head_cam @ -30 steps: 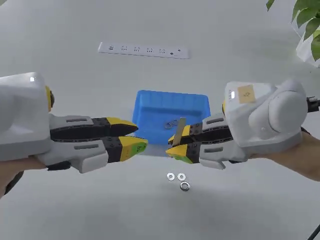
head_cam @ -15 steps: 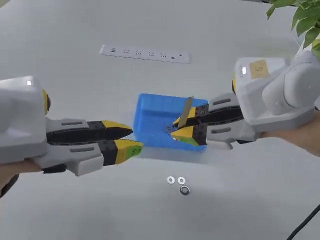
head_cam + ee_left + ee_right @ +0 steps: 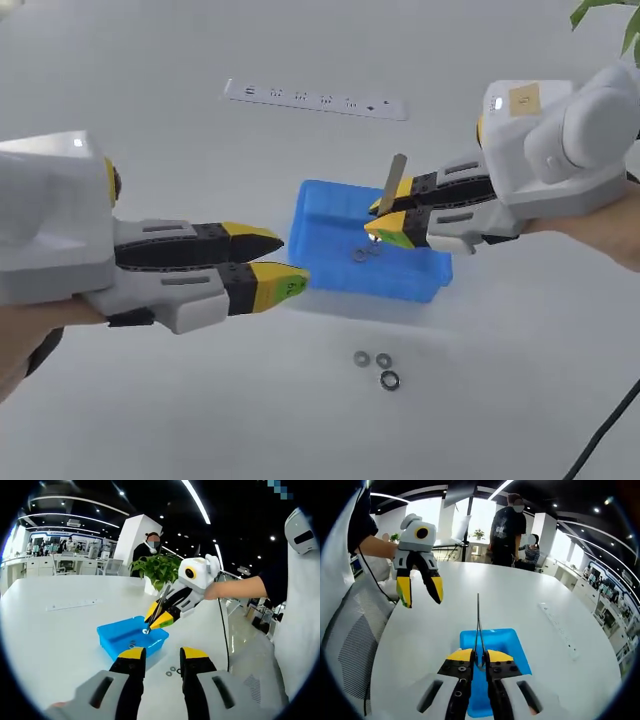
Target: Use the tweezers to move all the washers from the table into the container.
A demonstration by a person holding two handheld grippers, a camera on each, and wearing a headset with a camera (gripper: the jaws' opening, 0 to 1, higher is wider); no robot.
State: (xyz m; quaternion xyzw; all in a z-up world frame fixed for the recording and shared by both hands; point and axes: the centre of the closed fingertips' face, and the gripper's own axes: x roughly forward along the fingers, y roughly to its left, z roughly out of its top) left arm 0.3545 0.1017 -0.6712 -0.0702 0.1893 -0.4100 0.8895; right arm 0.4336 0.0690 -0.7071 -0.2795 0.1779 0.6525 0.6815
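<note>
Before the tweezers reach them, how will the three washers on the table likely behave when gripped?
The washers look thin, flat and metallic, so probably light and stiff. Lying flat on the smooth table, they may slide when nudged.

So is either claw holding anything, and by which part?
The right gripper is shut on the tweezers, clamping their lower part; the left gripper is open, holding nothing.

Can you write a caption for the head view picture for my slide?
Right claw holds thin metal tweezers above the blue plastic container; three small metal washers lie on the white table.
</note>
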